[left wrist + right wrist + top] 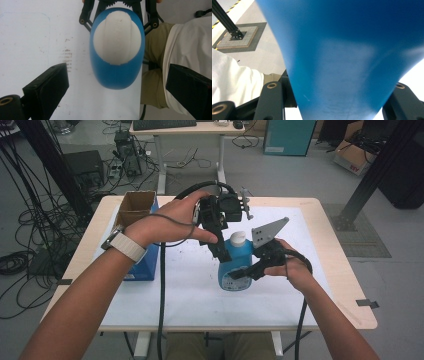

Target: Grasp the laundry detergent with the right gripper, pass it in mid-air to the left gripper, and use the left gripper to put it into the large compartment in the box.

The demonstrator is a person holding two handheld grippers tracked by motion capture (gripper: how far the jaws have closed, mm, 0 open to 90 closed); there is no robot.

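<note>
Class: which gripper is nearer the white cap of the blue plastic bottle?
Left. The left gripper hangs just above the white cap, jaws open. The right gripper clamps the blue plastic bottle lower down its body.

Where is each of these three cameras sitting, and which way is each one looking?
High view: above the person's side, looking forward and down on the table; both forearms enter from below, the left gripper above the blue bottle, the right gripper clamping its body.
Left gripper view: rides the left gripper, looking straight down on the bottle's white cap; its jaws stand apart.
Right gripper view: rides the right gripper, facing the bottle's side close up.
Shared: all three show the bottle.
</note>
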